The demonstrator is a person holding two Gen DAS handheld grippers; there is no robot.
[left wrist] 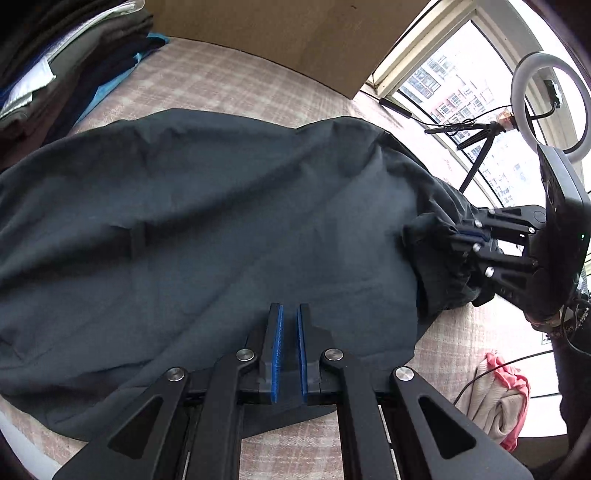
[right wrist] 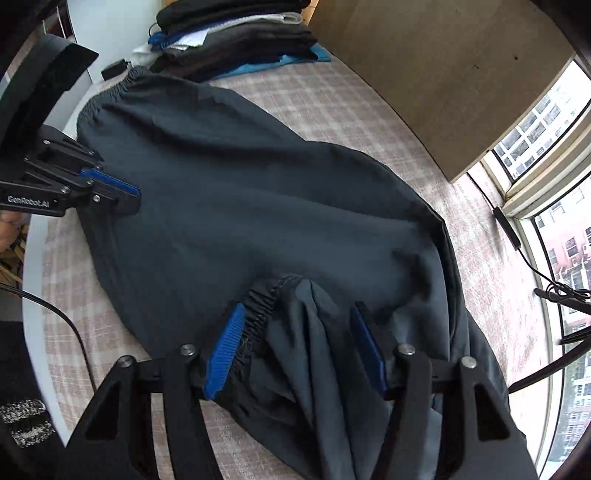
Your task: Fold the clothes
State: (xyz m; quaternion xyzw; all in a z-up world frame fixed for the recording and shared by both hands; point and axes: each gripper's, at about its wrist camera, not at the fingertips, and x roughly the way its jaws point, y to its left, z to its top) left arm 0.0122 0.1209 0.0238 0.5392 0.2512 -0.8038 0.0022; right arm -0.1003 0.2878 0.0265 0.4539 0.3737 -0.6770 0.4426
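Note:
Dark grey trousers point(left wrist: 207, 229) lie spread on the checked bed cover point(left wrist: 229, 85); they also show in the right wrist view point(right wrist: 258, 206). My left gripper point(left wrist: 289, 314) rests over the near edge of the fabric, its blue pads a narrow gap apart with nothing between them. It also shows in the right wrist view point(right wrist: 129, 195) at the left, lying on the cloth. My right gripper point(right wrist: 299, 325) is open wide, with the bunched elastic cuff point(right wrist: 266, 299) and folds of the trouser leg between its pads. In the left wrist view it point(left wrist: 469, 240) sits at the right against the bunched cloth.
A stack of folded clothes point(right wrist: 236, 33) lies at the far end of the bed. A brown board point(right wrist: 443, 74) stands behind the bed. A ring light on a tripod point(left wrist: 546, 107) stands by the window. A pink and beige garment point(left wrist: 495, 398) lies at the bed's near right.

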